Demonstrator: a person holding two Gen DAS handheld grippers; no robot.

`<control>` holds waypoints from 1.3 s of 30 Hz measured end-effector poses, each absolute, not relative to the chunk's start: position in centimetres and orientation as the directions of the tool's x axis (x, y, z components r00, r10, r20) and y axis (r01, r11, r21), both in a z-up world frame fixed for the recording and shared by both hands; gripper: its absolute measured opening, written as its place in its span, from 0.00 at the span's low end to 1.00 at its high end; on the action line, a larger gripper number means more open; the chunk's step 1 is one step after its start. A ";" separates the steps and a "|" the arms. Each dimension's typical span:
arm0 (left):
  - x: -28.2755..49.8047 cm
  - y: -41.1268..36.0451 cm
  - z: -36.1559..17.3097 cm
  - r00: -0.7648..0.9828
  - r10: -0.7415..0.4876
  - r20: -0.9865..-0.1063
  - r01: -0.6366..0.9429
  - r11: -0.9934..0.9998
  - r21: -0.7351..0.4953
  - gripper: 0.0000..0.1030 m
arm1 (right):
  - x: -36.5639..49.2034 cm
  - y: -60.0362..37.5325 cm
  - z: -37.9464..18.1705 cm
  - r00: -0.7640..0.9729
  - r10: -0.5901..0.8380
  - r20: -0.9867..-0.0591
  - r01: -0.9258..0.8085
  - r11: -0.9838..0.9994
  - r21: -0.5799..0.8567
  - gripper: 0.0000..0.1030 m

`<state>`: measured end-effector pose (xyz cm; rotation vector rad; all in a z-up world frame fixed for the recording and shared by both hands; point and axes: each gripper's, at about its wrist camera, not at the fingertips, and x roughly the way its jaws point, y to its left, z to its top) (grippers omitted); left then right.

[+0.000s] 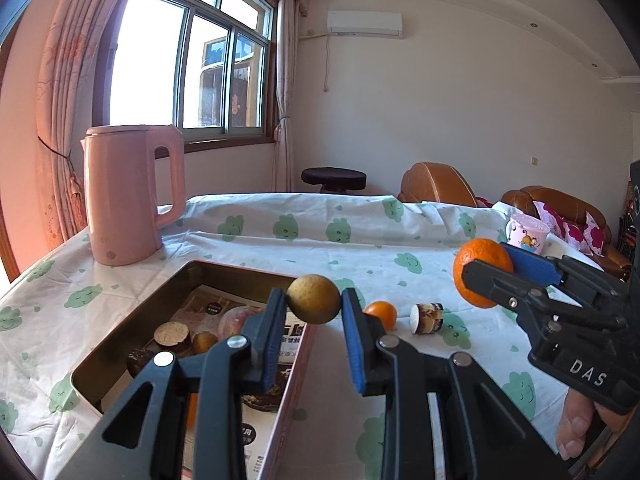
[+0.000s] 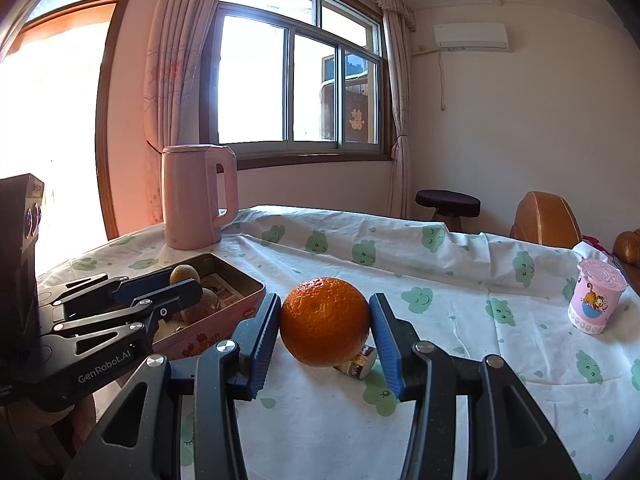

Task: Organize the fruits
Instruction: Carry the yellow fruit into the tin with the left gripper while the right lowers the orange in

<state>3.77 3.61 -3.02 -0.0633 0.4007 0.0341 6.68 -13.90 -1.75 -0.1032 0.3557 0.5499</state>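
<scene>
My left gripper [image 1: 314, 300] is shut on a small yellow-brown round fruit [image 1: 313, 299], held in the air above the right wall of the pink tin [image 1: 132, 322]. The same fruit [image 2: 185, 275] and left gripper [image 2: 188, 284] show at the left of the right wrist view, over the tin [image 2: 244, 304]. My right gripper [image 2: 325, 322] is shut on a large orange [image 2: 324, 321], lifted off the cloth; in the left wrist view that orange [image 1: 482, 268] hangs at the right in the right gripper [image 1: 486, 270]. A small orange [image 1: 382, 313] lies on the cloth beside the tin.
The tin holds snacks and a paper leaflet. A small wrapped roll [image 1: 427, 318] lies near the small orange. A pink kettle [image 1: 132, 196] stands at the back left and a pink cup [image 1: 526, 234] at the right. The table is covered by a white cloth with green prints [image 2: 460, 280].
</scene>
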 end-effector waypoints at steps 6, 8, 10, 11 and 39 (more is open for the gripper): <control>3.2 5.0 -3.0 0.916 0.056 -0.396 -0.077 0.996 -0.037 0.29 | 6.3 -11.6 -1.4 0.771 0.527 -0.357 -0.568 0.823 -0.013 0.47; 3.1 5.4 -3.0 0.914 0.066 -0.399 -0.087 0.996 -0.033 0.29 | 6.2 -10.7 -1.3 0.763 0.538 -0.359 -0.581 0.814 -0.017 0.47; 3.0 5.9 -3.0 0.913 0.075 -0.401 -0.097 0.995 -0.035 0.29 | 6.2 -9.9 -1.3 0.755 0.547 -0.361 -0.593 0.805 -0.022 0.47; 3.0 6.2 -3.0 0.912 0.079 -0.402 -0.102 0.994 -0.037 0.29 | 6.2 -9.6 -1.3 0.752 0.552 -0.362 -0.599 0.800 -0.024 0.47; 1.8 12.4 -3.9 0.872 0.199 -0.448 -0.243 0.969 -0.043 0.29 | 5.9 -2.5 -2.3 0.674 0.613 -0.413 -0.689 0.723 -0.051 0.47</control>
